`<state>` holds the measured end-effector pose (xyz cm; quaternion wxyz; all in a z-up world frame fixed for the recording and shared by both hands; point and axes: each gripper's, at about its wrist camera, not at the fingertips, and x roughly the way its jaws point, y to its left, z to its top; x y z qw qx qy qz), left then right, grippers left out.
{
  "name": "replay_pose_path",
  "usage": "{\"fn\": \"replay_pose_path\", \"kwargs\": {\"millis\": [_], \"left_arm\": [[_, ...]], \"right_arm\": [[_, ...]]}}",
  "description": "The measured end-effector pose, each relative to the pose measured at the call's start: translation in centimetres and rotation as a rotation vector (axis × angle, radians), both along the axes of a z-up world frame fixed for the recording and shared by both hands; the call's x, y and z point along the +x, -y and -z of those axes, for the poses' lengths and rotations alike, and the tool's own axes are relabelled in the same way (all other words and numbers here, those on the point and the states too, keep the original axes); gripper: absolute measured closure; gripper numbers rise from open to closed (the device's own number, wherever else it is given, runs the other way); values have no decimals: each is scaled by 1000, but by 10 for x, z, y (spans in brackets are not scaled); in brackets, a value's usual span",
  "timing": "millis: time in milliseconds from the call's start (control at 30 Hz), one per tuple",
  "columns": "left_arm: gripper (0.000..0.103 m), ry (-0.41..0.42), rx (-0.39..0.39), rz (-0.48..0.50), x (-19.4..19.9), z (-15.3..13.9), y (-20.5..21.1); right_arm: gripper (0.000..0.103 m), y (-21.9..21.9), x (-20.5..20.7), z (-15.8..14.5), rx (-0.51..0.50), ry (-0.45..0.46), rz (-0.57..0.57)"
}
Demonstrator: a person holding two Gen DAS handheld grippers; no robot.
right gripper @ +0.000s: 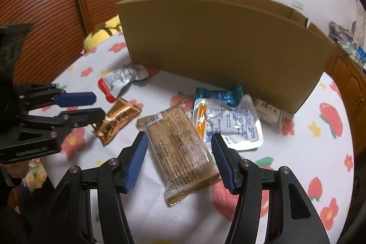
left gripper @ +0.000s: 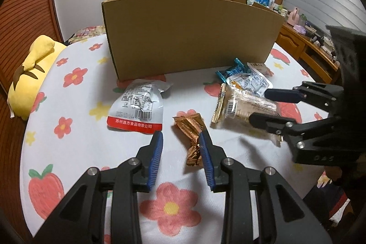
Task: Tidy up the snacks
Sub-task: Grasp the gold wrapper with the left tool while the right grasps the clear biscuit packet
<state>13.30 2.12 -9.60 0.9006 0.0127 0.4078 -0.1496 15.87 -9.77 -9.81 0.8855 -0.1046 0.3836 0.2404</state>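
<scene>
A copper foil packet (left gripper: 188, 127) (right gripper: 116, 119) lies on the flowered sheet (left gripper: 87, 143). My left gripper (left gripper: 180, 134) (right gripper: 98, 105) is open low over it, its right finger overlapping the packet's edge and a gap at the left finger. A clear biscuit packet (right gripper: 180, 150) (left gripper: 240, 106) lies between the fingers of my open right gripper (right gripper: 179, 137) (left gripper: 258, 105), whose pads stand close on either side. A white pouch with a red band (left gripper: 137, 104) (right gripper: 121, 79), a teal candy (left gripper: 233, 71) (right gripper: 219, 95) and a white-blue pouch (left gripper: 251, 81) (right gripper: 231, 125) lie nearer the box.
An open cardboard box (left gripper: 189, 33) (right gripper: 219, 49) stands upright behind the snacks. A pale packet (right gripper: 270, 113) rests at its right corner. A yellow plush toy (left gripper: 34, 74) lies at the left edge. A wooden desk (left gripper: 304, 49) with clutter is to the right.
</scene>
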Motion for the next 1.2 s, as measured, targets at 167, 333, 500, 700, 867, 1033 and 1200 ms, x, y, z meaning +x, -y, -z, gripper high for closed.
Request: {"fn": "replay_pose_path", "kwargs": {"millis": [167,333,500,700,867,1033,1200], "left_arm": [[67,1,-2,12,0,0,6],[65,0,-2,20,3,0,13],[65,-7,7,29,8,4,20],[66,-22,33,44,10,13,26],[68,-17,45,52,10,14,30],[75,-16,49,57,13,14,34],[75,-28,65,55,16,19,37]], "right_arm": [[45,-1,4,7,-14,-17,-9],[53,-2,3,9,-6,-17,-31],[52,2,1,12,12,-15,-33],[52,4,1,13,25,-8,-32],[52,3,0,14,21,0,-34],[52,3,0,14,29,-2,-30],[52,3,1,15,25,0,-30]]}}
